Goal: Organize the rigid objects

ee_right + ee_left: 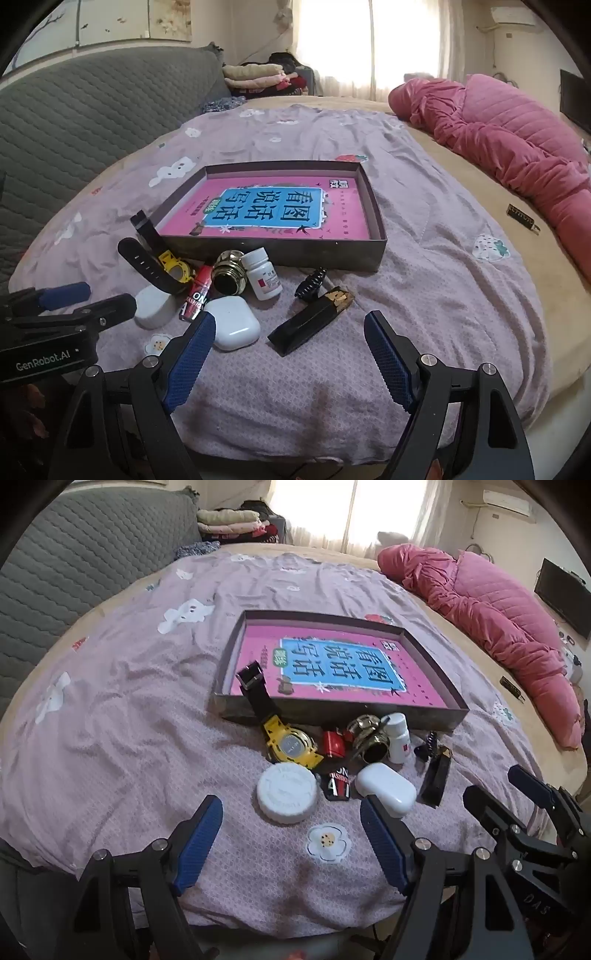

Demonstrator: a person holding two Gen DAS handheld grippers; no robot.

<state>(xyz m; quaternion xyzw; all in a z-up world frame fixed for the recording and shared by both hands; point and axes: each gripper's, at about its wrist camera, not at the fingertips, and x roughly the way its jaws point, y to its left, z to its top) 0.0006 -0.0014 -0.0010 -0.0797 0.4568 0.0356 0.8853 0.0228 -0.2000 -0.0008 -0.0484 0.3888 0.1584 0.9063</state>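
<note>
I'm looking into a home bedroom: a bed is lying under a sheet, a quilt beside folded clothes.

The right gripper is hanging over the lilac bedsheet with its blue-padded jaws standing wide and nothing between them; the left gripper is reaching in from the left edge, beside a white round lid; a shallow box with a pink book inside is lying farther back; a cluster is sitting just in front of it: a yellow watch, a red can, a brass cap, a white pill bottle, a white earbud case, a black hair claw and a long black case; a pink quilt is lying bunched at far right.
</note>
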